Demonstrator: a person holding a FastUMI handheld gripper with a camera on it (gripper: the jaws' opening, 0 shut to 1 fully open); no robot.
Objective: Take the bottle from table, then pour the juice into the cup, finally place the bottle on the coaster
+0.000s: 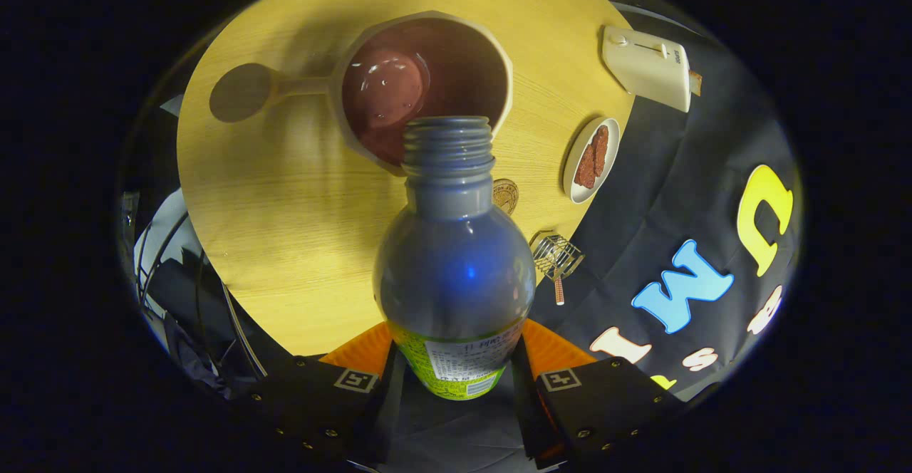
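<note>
The fingers (456, 370) are clamped on the labelled lower part of the uncapped bottle (454, 266). Its open mouth overlaps the rim of the cup (427, 81), which stands on the wooden worktop (271, 231) and holds dark juice (388, 88).

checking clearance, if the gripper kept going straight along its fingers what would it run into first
Probably the cup: the gripper, shut on the bottle, aims the bottle's open mouth over its rim. Depth is unclear.

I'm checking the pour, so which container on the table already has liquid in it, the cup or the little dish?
The cup, just beyond the mouth of the bottle the gripper is holding, has dark liquid. The small dish holds solid brown pieces.
</note>
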